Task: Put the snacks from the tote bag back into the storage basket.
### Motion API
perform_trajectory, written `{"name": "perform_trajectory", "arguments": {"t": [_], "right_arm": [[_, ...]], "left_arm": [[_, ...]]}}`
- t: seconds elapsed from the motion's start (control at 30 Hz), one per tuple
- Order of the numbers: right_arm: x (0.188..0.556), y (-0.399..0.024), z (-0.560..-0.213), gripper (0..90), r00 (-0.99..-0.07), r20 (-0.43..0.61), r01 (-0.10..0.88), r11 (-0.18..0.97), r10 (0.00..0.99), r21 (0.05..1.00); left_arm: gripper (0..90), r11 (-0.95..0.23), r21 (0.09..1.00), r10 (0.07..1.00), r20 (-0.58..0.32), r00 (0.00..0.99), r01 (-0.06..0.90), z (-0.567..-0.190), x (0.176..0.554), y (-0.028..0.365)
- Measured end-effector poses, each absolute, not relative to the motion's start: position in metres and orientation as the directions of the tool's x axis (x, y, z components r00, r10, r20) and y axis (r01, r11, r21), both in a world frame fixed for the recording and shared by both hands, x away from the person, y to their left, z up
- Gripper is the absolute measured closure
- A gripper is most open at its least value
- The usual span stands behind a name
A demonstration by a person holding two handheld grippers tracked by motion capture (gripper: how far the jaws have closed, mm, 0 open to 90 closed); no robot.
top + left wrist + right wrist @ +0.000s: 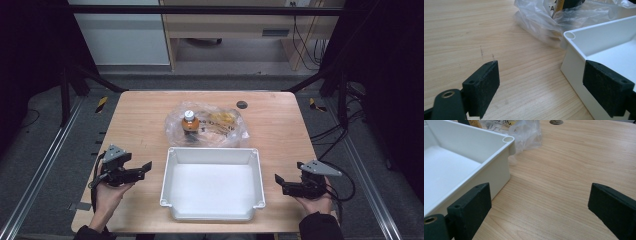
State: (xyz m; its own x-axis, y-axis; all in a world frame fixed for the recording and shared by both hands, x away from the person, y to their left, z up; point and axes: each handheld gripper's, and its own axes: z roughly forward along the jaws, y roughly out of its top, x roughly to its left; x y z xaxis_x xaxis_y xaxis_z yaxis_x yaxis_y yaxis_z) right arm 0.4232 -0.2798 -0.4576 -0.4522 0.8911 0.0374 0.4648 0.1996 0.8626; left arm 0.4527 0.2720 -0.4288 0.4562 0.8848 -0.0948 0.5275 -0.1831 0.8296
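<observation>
- The left gripper [145, 167] rested in the person's hand near the table's left edge, just beside the white tray's left wall, with its jaws spread wide and nothing between them.
- The right gripper [278, 181] sat near the table's right edge, just beside the tray's right wall, its jaws likewise spread apart and empty; in the right gripper view only bare wood lay between the pads.
- Both grippers pointed inward toward the tray, which reads as a ready stance on either side of the work, with no reach yet under way.
- The white tray [172, 200] stood at the middle of the table's near edge, and I could see nothing inside it; its placement between the two hands suggests it was meant to receive items.
- The clear plastic bag [235, 131] lay crumpled at the table's middle, touching the tray's far wall.
- Inside the bag stood a small orange bottle [190, 123] with a pale cap, upright toward the bag's left side, and something yellowish lay to its right, too wrinkled over by the film to identify.
- The bag was well apart from both grippers, so either would have to travel toward the far edge to reach it.
- A small dark round hole [242, 104] marked the table [140, 115] near its far edge.
</observation>
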Motion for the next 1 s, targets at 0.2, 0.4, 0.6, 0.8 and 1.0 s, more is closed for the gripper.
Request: {"name": "perform_trajectory", "arguments": {"t": [0.2,0.4,0.6,0.8,1.0], "right_arm": [[0.423,-0.280,-0.457,5.1,-0.448,0.039,0.466,0.196,0.893,0.863],[0.422,-0.281,-0.457,4.9,-0.444,0.037,0.467,0.195,0.895,0.863],[0.422,-0.280,-0.457,4.8,-0.442,0.038,0.468,0.195,0.896,0.862],[0.423,-0.280,-0.458,4.6,-0.440,0.035,0.469,0.197,0.897,0.861],[0.423,-0.281,-0.457,4.4,-0.440,0.038,0.469,0.194,0.897,0.861]], "left_arm": [[14.1,-0.172,0.841,0.883,-0.099,0.459,0.514,-0.423,0.453,0.269],[14.9,-0.175,0.842,0.879,-0.100,0.466,0.510,-0.420,0.455,0.265],[15.4,-0.179,0.846,0.876,-0.096,0.473,0.502,-0.416,0.457,0.262],[15.8,-0.178,0.852,0.871,-0.096,0.481,0.492,-0.410,0.459,0.258],[16.2,-0.178,0.853,0.869,-0.097,0.485,0.490,-0.407,0.464,0.254]]}}
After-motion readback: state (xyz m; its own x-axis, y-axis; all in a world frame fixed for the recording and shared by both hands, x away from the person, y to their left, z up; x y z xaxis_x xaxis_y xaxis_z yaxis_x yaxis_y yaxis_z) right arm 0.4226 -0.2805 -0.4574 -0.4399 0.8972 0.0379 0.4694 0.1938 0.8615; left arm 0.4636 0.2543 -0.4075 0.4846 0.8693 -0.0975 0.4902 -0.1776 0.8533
